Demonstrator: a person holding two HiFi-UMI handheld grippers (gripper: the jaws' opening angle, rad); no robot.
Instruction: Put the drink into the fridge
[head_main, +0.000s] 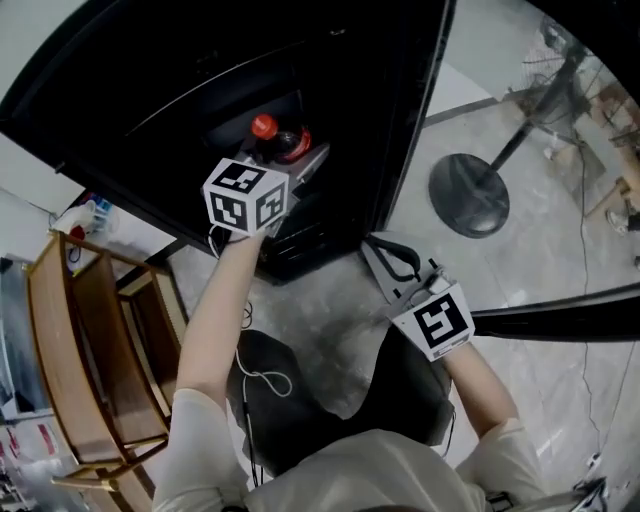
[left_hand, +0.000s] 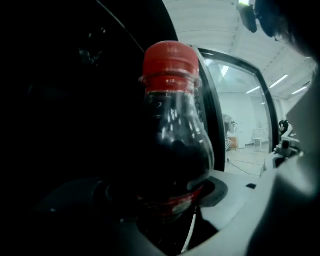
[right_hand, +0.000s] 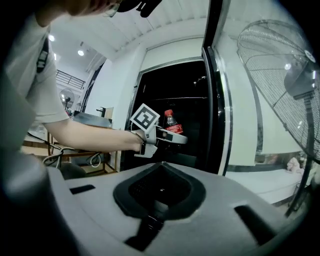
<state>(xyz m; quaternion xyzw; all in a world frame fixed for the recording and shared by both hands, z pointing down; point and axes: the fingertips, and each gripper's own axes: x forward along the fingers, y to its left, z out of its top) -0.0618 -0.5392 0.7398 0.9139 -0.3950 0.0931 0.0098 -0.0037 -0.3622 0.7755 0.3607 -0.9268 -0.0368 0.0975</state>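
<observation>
Red-capped drink bottle (left_hand: 172, 145), dark with cola, is pinched at its label between the left gripper's (left_hand: 160, 210) wide-set jaws. It is held upright inside the black fridge's (head_main: 120, 90) open mouth, apparently ready to set on a shelf. Right gripper (head_main: 400, 268) hangs low outside, jaws closed on nothing, clear of the doorway.

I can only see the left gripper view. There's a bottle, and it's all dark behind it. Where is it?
Observer: The left gripper has the bottle in the open fridge doorway.
Operator: What's my other gripper doing?
Observer: The right gripper is shut and empty, outside the fridge.
Operator: What's next to the fridge?
Observer: A wooden shelf, on your left.
</observation>
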